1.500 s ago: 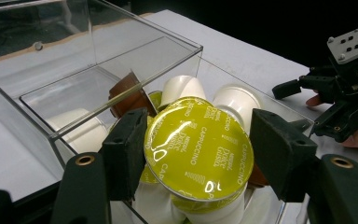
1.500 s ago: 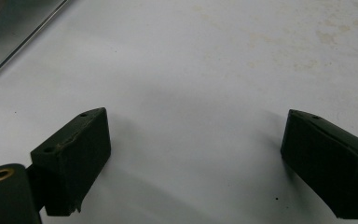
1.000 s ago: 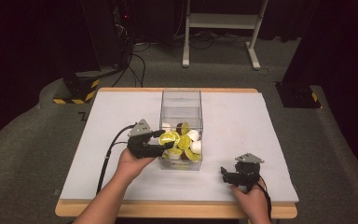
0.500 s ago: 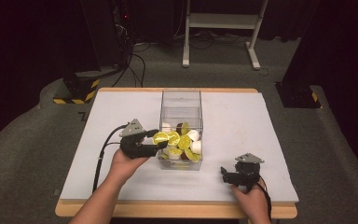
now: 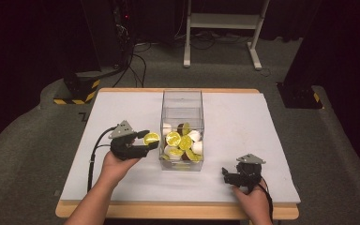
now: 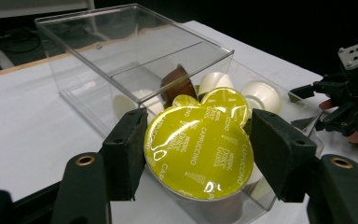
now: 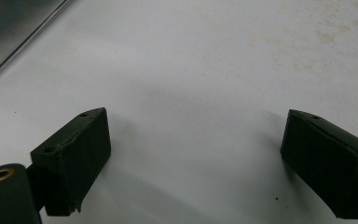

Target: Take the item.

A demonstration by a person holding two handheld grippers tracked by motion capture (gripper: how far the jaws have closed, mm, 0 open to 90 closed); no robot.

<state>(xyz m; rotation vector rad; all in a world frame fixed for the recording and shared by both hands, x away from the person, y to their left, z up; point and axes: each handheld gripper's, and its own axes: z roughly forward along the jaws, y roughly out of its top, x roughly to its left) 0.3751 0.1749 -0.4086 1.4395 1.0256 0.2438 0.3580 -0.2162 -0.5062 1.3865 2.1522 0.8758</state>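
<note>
Pinching a yellow-lidded capsule (image 6: 199,150) between its jaws, the left gripper (image 5: 142,143) sits just left of the clear box (image 5: 182,101), a little above the desk (image 5: 243,117). Capsule foil lid faces the left gripper view's camera, "CAPPUCCINO" print readable, one jaw pad on each side of the body. In the high view the capsule (image 5: 151,138) is outside the box, just beside its left wall, cannot tell if touching.

Box is open-topped, long axis running away from the person. Near end holds a pile of capsules (image 5: 183,143): several yellow-lidded, a few white, one brown (image 6: 179,84). Far end of the box looks empty.

Right gripper (image 5: 229,176) is near the front edge of the desk, right of the box and well apart from it. Jaws spread wide, nothing between them; right gripper view has bare white desk (image 7: 191,70) under them, with a corner of the box (image 7: 9,28) at top left. Right hand (image 5: 251,201) wraps it from below.

Left hand (image 5: 117,164) grips the left gripper, cable (image 5: 93,157) trailing off to the left.
</note>
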